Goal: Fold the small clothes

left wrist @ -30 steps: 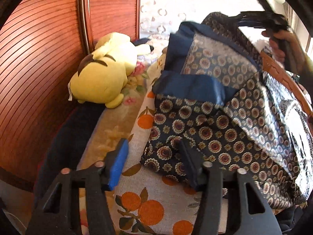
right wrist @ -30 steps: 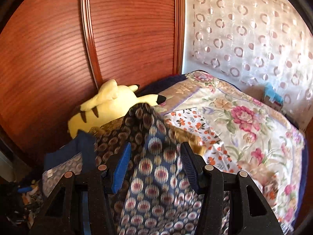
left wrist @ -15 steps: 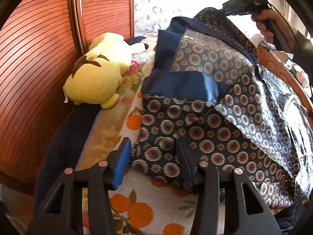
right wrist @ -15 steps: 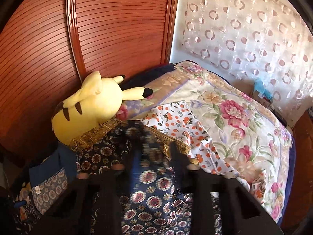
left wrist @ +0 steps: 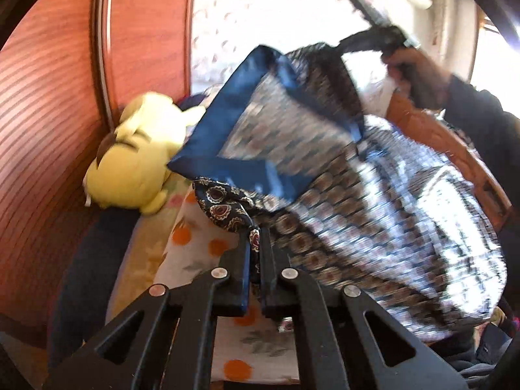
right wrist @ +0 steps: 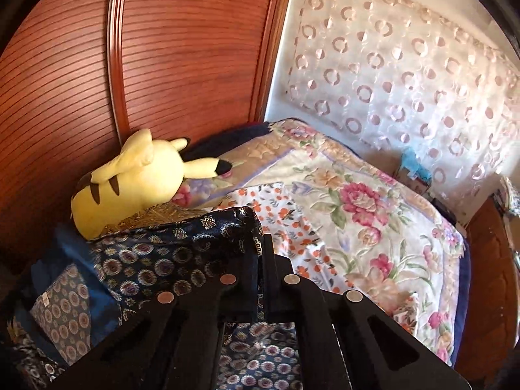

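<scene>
A navy garment with a round medallion print and plain blue hems (left wrist: 325,169) hangs lifted and blurred over the bed. My left gripper (left wrist: 255,243) is shut on its lower corner. My right gripper (right wrist: 260,247) is shut on another edge of the same garment (right wrist: 169,253); in the left wrist view it (left wrist: 367,45) holds that edge high at the upper right. The garment's inside with a small label shows at lower left in the right wrist view.
A yellow plush toy (right wrist: 130,182) lies against the ribbed wooden headboard (right wrist: 65,81). The bed carries a floral quilt (right wrist: 357,214) and an orange-print cloth (left wrist: 201,253). A sheer curtain with circles (right wrist: 406,65) hangs behind. A wooden footboard (left wrist: 455,159) runs along the right.
Both grippers closed from open onto the garment. The left took the lower corner; the right took an edge and lifted it, raising the cloth off the bed.
</scene>
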The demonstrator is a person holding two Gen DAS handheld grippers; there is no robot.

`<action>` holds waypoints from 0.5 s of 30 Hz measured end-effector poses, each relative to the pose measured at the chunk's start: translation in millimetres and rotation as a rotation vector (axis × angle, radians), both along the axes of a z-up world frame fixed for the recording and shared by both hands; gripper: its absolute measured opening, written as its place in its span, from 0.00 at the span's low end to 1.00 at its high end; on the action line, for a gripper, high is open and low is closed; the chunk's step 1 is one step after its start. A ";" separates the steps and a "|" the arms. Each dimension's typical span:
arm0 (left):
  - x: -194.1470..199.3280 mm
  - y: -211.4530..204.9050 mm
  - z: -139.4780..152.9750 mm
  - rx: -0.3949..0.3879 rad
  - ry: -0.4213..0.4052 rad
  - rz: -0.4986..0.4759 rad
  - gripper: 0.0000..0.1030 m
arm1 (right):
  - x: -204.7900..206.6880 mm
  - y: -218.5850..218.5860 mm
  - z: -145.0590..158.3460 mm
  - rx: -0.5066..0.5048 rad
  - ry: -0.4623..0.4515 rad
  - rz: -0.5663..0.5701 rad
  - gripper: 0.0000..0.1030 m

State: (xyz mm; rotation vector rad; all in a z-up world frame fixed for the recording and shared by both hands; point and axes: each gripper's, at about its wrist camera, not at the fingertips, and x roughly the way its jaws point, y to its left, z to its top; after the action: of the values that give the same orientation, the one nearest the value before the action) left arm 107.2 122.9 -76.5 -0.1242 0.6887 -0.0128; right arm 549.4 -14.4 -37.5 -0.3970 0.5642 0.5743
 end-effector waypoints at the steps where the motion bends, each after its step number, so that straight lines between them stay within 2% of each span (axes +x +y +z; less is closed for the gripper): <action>1: 0.2 -2.5 4.8 -0.005 -0.009 -0.013 0.05 | -3.3 -3.2 1.2 0.002 -0.005 -0.001 0.01; 8: -0.7 -46.3 49.2 -0.038 -0.106 -0.175 0.05 | -32.2 -43.0 12.4 -0.005 -0.061 -0.031 0.01; 15: -0.1 -92.0 66.7 -0.028 -0.141 -0.304 0.05 | -50.3 -105.6 15.1 0.020 -0.074 -0.125 0.01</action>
State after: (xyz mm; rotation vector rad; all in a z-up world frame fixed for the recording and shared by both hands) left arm 107.1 30.8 -9.8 -0.0439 0.5610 -0.3204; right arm 499.1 -120.0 -22.4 -0.3604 0.5080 0.4435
